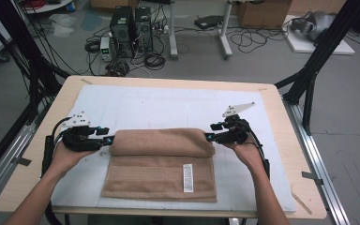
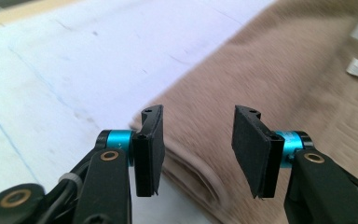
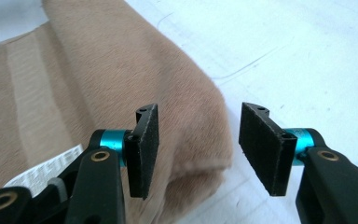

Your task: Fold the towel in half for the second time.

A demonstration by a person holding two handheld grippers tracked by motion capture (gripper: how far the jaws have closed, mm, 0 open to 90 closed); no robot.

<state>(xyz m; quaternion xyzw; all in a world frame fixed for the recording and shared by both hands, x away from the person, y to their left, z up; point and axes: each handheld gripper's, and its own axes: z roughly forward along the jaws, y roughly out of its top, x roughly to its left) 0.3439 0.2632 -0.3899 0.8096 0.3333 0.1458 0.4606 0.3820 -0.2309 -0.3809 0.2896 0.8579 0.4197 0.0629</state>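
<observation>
A tan towel [image 1: 161, 161] lies folded on the white mat, its far part doubled over into a thick roll [image 1: 161, 142] and a white care label [image 1: 187, 177] on the flat near part. At the roll's left end my left gripper [image 1: 108, 139] is open; the towel's corner [image 2: 200, 172] sits between its pads [image 2: 150, 149] untouched. My right gripper [image 1: 209, 137] is open at the roll's right end, with the towel's end [image 3: 196, 154] between its pads [image 3: 261, 144] and a gap on both sides. The label [image 3: 42, 173] lies to its left.
The white mat [image 1: 168, 105] covers most of the wooden table [image 1: 37, 154]. Black frame posts [image 1: 316, 65] stand at the table's far corners. Computers, cables and boxes [image 1: 131, 28] sit on the floor beyond the far edge.
</observation>
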